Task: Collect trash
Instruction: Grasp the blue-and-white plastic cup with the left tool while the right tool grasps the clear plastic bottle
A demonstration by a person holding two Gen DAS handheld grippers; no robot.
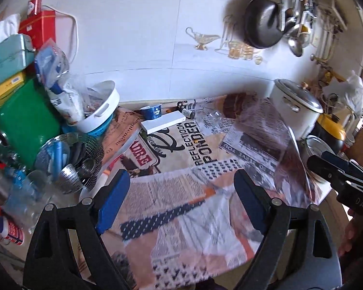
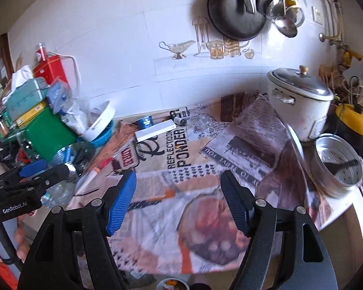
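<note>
Both grippers hovering over bench (image 1: 181, 217), empty. Left gripper (image 1: 179, 198) fingers apart; right gripper (image 2: 179, 200) fingers apart. Crumpled clear bottle (image 2: 207, 120) lying far ahead near wall, long axis crosswise; neither hand clearly nearer.
</note>
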